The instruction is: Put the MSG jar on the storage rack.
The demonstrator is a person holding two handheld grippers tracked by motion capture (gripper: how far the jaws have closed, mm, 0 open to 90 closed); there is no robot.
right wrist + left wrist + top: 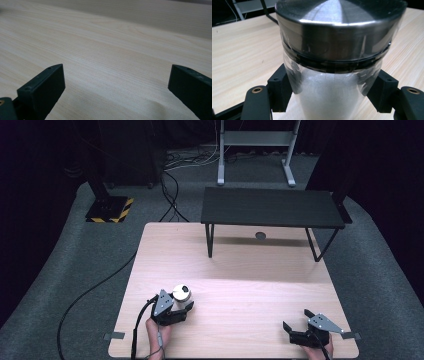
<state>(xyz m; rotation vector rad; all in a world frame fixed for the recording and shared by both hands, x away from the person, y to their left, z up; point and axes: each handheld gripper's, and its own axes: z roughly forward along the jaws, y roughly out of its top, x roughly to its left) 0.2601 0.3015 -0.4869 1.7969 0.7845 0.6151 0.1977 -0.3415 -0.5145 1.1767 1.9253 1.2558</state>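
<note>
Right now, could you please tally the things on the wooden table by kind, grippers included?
Jars, clear with a steel lid: 1
Black shelf stands: 1
Handheld grippers: 2, left gripper shut on the jar, right gripper open with nothing between its jaws
Total: 4

We count one jar [181,293], clear-walled with a metal lid, sitting between the jaws of the left gripper [181,306]. We count two grippers: that one, and the right gripper [296,320] well apart from the jar, nothing between its jaws. We count one wooden table [250,285] under both tools, and one black shelf [272,207] standing on it beyond them. We count one small dark disc [260,236] under that shelf.
</note>
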